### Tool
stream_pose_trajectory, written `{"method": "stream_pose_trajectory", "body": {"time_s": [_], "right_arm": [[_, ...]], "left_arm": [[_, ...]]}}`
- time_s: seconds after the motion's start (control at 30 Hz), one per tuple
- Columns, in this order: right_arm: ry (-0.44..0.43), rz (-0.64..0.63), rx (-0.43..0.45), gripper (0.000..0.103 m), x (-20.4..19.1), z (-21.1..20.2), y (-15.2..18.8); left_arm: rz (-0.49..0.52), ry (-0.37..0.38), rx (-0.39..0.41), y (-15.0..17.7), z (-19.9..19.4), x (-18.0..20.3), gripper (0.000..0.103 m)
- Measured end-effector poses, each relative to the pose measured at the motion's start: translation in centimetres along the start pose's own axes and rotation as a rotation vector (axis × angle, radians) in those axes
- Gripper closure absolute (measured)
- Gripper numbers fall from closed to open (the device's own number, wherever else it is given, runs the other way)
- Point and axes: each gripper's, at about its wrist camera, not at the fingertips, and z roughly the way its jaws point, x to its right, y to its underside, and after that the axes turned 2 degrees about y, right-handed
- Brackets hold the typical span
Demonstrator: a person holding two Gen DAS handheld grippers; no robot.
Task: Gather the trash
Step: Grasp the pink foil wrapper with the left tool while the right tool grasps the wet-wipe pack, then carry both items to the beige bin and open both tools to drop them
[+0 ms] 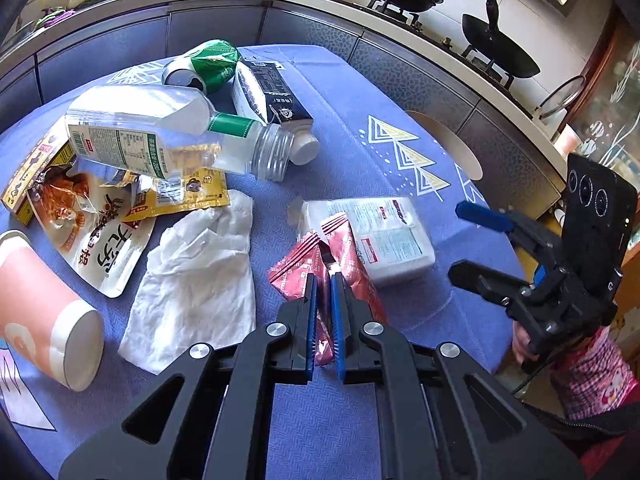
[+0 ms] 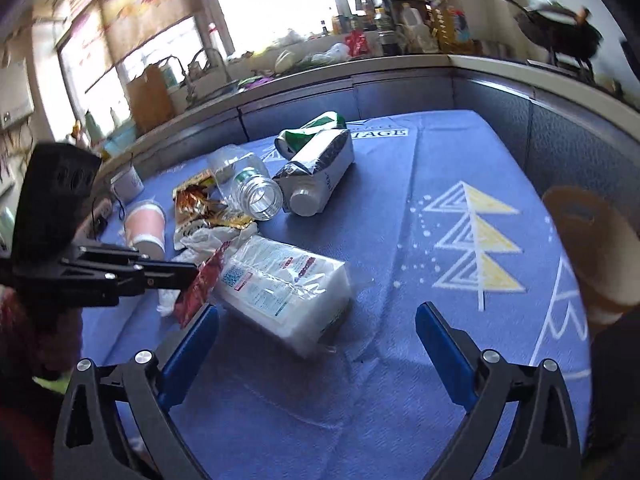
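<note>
My left gripper (image 1: 324, 280) is shut on a red foil sachet (image 1: 352, 264) and holds it just above the blue tablecloth (image 1: 352, 128); it also shows in the right wrist view (image 2: 188, 276) with the sachet (image 2: 200, 288). A white tissue pack (image 1: 392, 236) lies right beside the sachet. My right gripper (image 2: 316, 316) is open and empty, low over the cloth in front of the tissue pack (image 2: 280, 288); it shows at the table's right edge in the left wrist view (image 1: 468, 240).
Trash lies to the left: a crumpled white tissue (image 1: 196, 276), a clear plastic bottle (image 1: 168, 132), a milk carton (image 1: 268, 92), a green can (image 1: 208, 64), snack wrappers (image 1: 92, 224) and a pink paper cup (image 1: 44, 312). A brown paper bag (image 2: 592, 248) stands at the right table edge. Kitchen counters ring the table.
</note>
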Motion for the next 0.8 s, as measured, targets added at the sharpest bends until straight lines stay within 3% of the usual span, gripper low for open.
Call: {"method": "stream_pose_trajectory", "body": {"time_s": [0.13, 0.2, 0.23, 0.27, 0.3, 0.33, 0.43, 0.6, 0.8], "right_arm": [[0.045, -0.314, -0.072, 0.004, -2.5, 2.6, -1.3], [0.044, -0.412, -0.103, 0.004, -3.3, 3.8, -1.4], [0.034, -0.443, -0.116, 0.007, -3.6, 4.3, -1.4], [0.016, -0.454, -0.130, 0.027, -3.7, 4.6, -1.4], [0.000, -0.453, -0.144, 0.028, -3.6, 4.7, -1.3], [-0.003, -0.446, -0.133, 0.035, -3.5, 4.4, -1.2], [-0.017, -0.382, -0.096, 0.046, -2.5, 2.6, -0.4], [0.023, -0.133, 0.006, 0.050, 2.6, -1.5, 1.0], [0.194, 0.173, 0.151, 0.050, 11.6, -6.4, 0.9]], "left_arm": [[-0.010, -0.009, 0.002, 0.1, -0.3, -0.4, 0.096], [-0.016, -0.013, 0.004, 0.3, -0.6, -0.5, 0.096], [-0.019, -0.017, 0.006, 0.4, -0.8, -0.6, 0.096], [-0.021, -0.020, 0.006, 0.5, -1.0, -0.6, 0.096], [-0.023, -0.021, 0.007, 0.5, -1.1, -0.6, 0.096], [-0.024, -0.021, 0.008, 0.5, -1.3, -0.6, 0.096], [-0.003, -0.014, 0.006, 0.0, -1.3, 0.1, 0.096], [0.080, 0.022, -0.011, -2.9, 0.6, 3.0, 0.096], [0.181, 0.099, -0.003, -9.8, 5.2, 8.7, 0.096]]}}
